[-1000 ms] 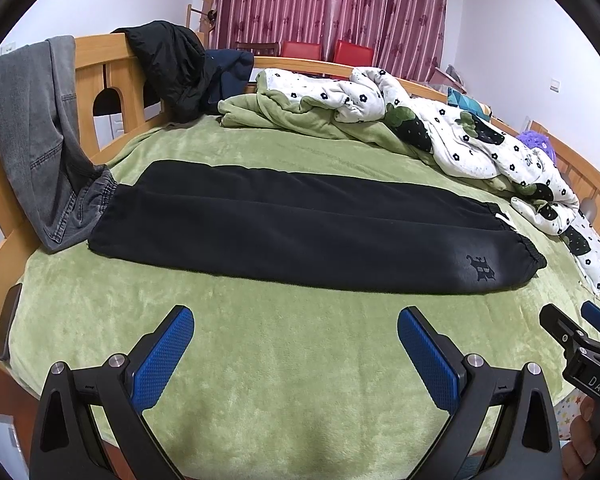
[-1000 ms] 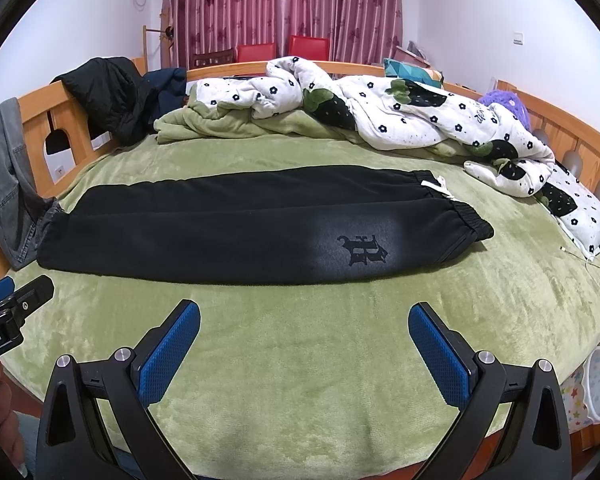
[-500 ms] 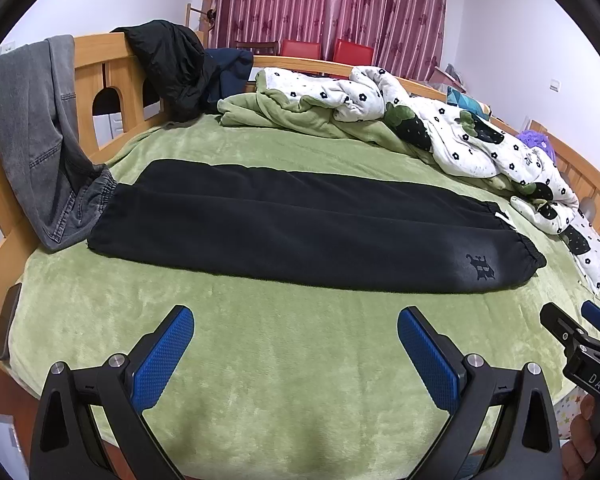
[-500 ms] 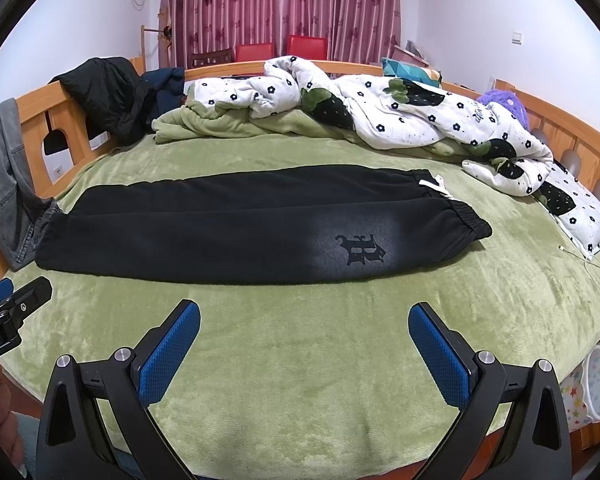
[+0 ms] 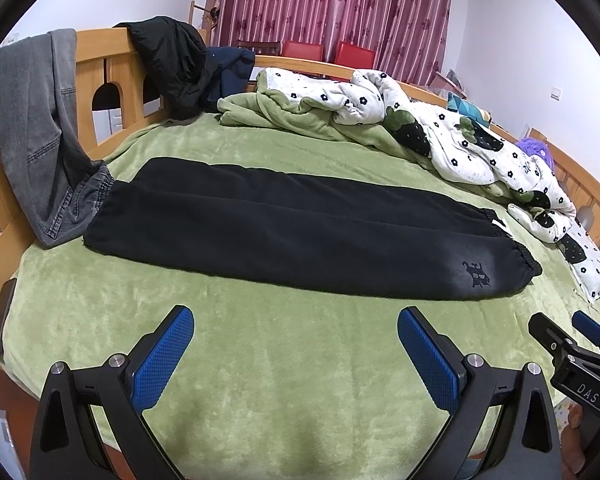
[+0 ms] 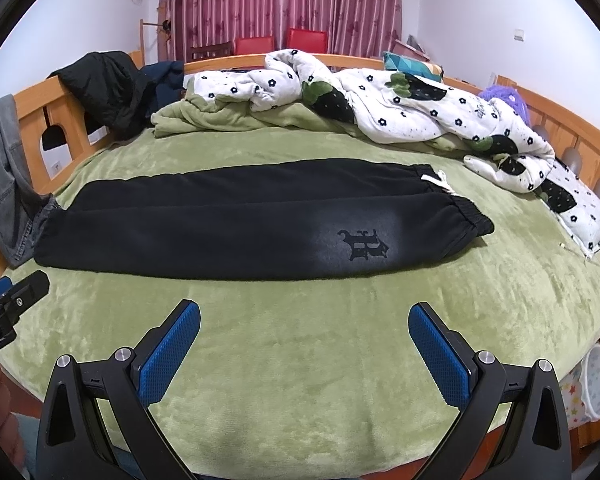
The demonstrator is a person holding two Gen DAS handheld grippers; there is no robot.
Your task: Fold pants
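At the far left you had grey jeans (image 5: 40,136) draped over the wooden bed rail (image 5: 100,72), their hem resting on the green blanket (image 5: 300,360) and touching the left end of the pants; a black jacket (image 5: 172,60) hung over the same rail further along, with a dark blue garment (image 5: 232,68) just beside it.

Your left gripper (image 5: 296,340) hovered above the near edge of the blanket, its two blue pads (image 5: 162,360) spread wide apart and gripping nothing; it stood clear of the pants.

The black pants (image 5: 300,236) lay flat across the middle of the bed, already folded lengthwise with one leg on the other; the leg ends pointed left and the elastic waistband right, with a white drawstring (image 6: 438,180) showing at the waist and a dark emblem (image 6: 364,244) on a faded patch near that end.

Behind the pants you had a heaped white flowered quilt (image 6: 400,108) with green lining running along the far side toward the right; red curtains (image 6: 280,0) and two red chairs (image 6: 304,38) stood beyond the bed.

Your right gripper (image 6: 304,340) likewise hung over the near blanket with its jaws wide apart and empty, short of the pants; a star-patterned bin (image 6: 592,384) sat beside the bed at the far right.
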